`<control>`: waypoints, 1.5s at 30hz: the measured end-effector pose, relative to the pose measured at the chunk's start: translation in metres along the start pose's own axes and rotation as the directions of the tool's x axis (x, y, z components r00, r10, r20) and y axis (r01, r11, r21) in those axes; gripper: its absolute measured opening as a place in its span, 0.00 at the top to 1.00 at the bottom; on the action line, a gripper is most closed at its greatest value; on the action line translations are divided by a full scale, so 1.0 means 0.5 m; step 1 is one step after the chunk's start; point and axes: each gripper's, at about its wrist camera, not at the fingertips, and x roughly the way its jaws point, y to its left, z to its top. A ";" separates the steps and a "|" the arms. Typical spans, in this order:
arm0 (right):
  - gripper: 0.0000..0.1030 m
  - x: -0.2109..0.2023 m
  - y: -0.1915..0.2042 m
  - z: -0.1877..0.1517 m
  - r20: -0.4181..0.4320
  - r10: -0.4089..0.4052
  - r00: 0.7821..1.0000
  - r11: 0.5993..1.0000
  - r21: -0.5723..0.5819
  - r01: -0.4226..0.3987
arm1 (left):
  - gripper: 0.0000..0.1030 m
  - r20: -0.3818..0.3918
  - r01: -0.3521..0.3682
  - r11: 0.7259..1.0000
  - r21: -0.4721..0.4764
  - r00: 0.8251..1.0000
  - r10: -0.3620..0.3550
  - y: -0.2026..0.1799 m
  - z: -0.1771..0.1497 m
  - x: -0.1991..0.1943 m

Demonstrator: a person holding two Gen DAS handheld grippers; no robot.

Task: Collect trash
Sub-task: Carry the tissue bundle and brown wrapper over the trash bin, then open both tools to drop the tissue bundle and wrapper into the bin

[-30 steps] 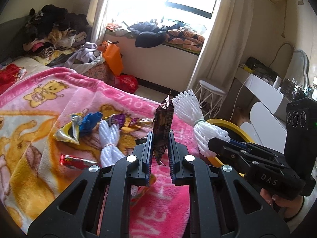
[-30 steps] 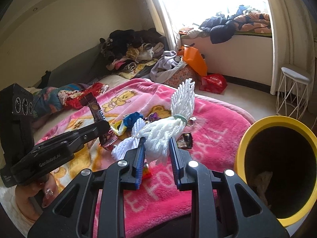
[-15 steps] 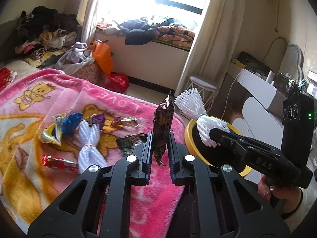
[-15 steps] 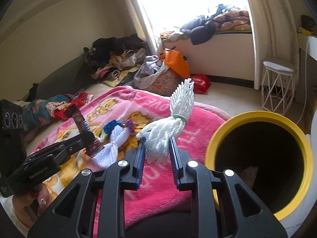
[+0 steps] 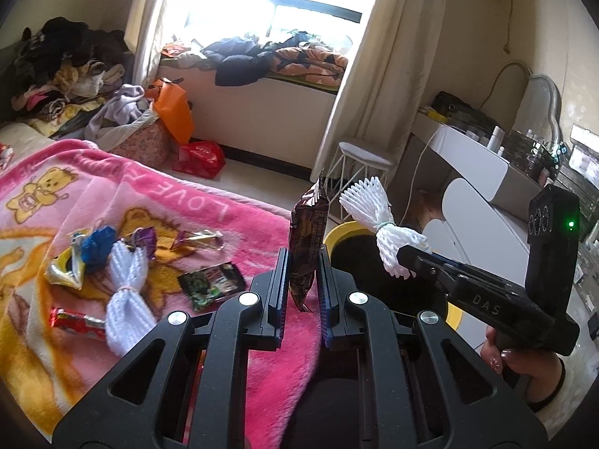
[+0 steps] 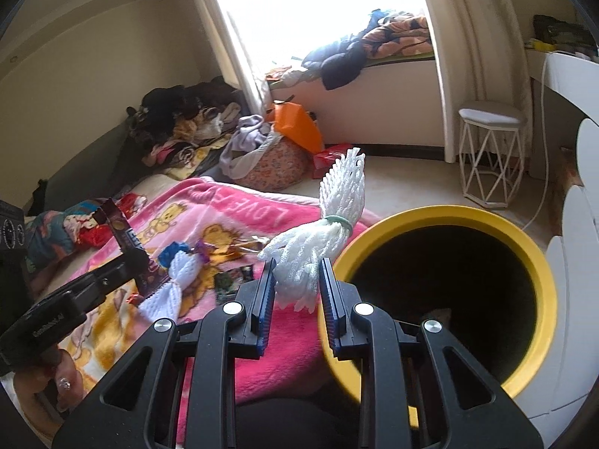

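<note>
My left gripper (image 5: 302,280) is shut on a brown snack wrapper (image 5: 309,239), held upright over the edge of the pink blanket (image 5: 157,202). My right gripper (image 6: 297,284) is shut on a white foam net (image 6: 329,220) tied with a green band, just left of the rim of the yellow bin (image 6: 539,269). The bin (image 5: 337,230) sits beside the bed; its inside is dark. On the blanket lie another white foam net (image 5: 125,292), a blue wrapper (image 5: 97,247), a green-black packet (image 5: 211,280), a red wrapper (image 5: 76,323) and more wrappers.
A white wire stool (image 6: 490,157) stands on the floor behind the bin. A white desk (image 5: 483,172) is at the right. Clothes piles (image 5: 67,75), an orange bag (image 5: 174,114) and a red bag (image 5: 200,157) lie by the window bench.
Both grippers have moved right, away from the blanket's middle toward the yellow bin, each holding its piece. The bin now looms larger in the right wrist view.
</note>
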 end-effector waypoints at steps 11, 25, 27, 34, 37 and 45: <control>0.78 -0.007 -0.062 -0.003 0.002 -0.131 0.991 0.991 0.025 0.131 | 0.90 -0.029 0.063 0.997 0.044 0.998 -0.062 -0.068 0.003 0.058; 0.78 0.003 -0.144 -0.015 -0.036 -0.237 0.971 0.968 0.079 0.239 | 0.90 -0.088 0.112 0.990 0.082 0.991 -0.105 -0.126 -0.001 0.136; 0.78 0.007 -0.148 -0.019 -0.047 -0.246 0.968 0.965 0.082 0.249 | 0.90 -0.098 0.116 0.990 0.085 0.989 -0.107 -0.132 -0.001 0.148; 0.78 0.022 -0.174 -0.030 -0.096 -0.266 0.959 0.957 0.093 0.275 | 0.90 -0.145 0.133 0.986 0.104 0.982 -0.117 -0.152 0.000 0.205; 0.78 0.029 -0.183 -0.035 -0.120 -0.269 0.956 0.954 0.101 0.282 | 0.90 -0.174 0.147 0.984 0.104 0.977 -0.128 -0.160 0.004 0.234; 0.77 0.040 -0.195 -0.044 -0.154 -0.263 0.952 0.952 0.120 0.282 | 0.90 -0.249 0.152 0.986 0.073 0.960 -0.130 -0.158 0.007 0.314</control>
